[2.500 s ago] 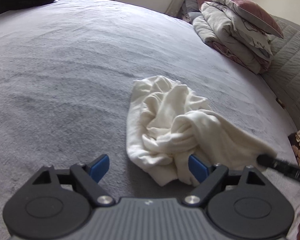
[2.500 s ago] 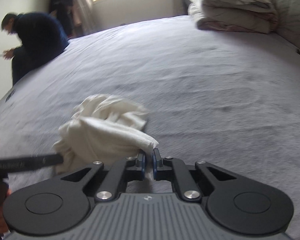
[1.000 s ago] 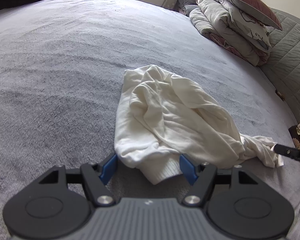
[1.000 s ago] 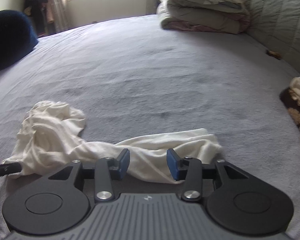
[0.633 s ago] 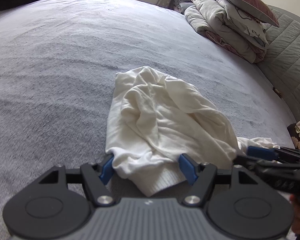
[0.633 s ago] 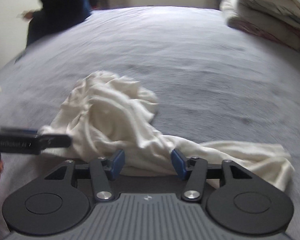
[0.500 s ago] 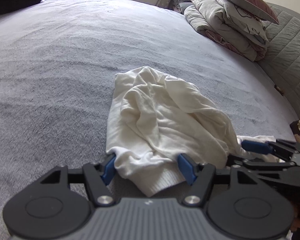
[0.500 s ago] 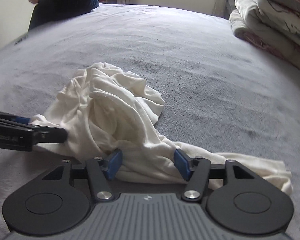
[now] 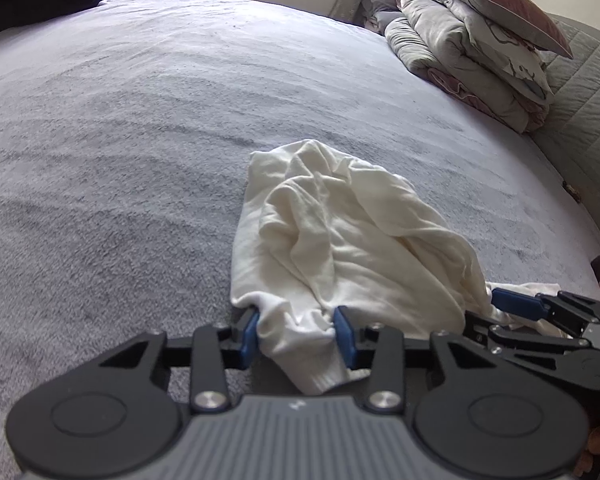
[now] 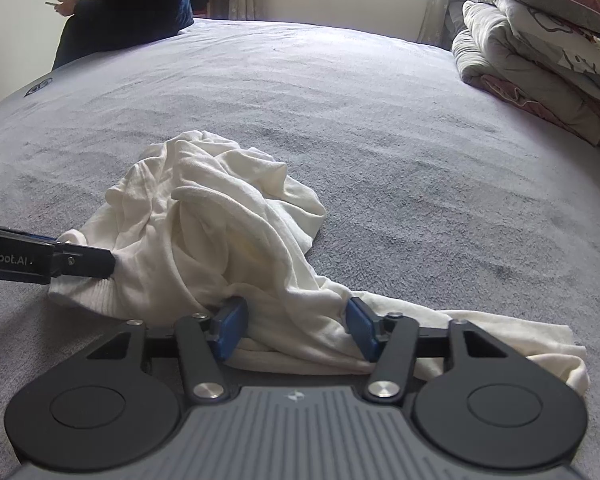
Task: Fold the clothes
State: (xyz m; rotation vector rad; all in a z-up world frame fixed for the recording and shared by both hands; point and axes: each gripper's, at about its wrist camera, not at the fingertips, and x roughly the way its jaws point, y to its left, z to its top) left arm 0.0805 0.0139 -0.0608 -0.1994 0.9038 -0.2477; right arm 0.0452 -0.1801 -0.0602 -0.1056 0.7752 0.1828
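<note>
Crumpled top (image 9: 340, 248) bunched on bed (image 9: 120, 160). Ribbed hem pinched by left gripper (image 9: 296, 334), jaws just closed onto it. Right gripper (image 10: 294, 326) jaws half open, just narrowed, sleeve straddled, not gripped yet. Probably getting spread flat first.

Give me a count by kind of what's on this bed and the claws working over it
White garment: 1
Folded duvet: 1
Pillow: 1
Claws, left claw and right claw: 2
Seated person at the bed's far corner: 1
Total: 6
</note>
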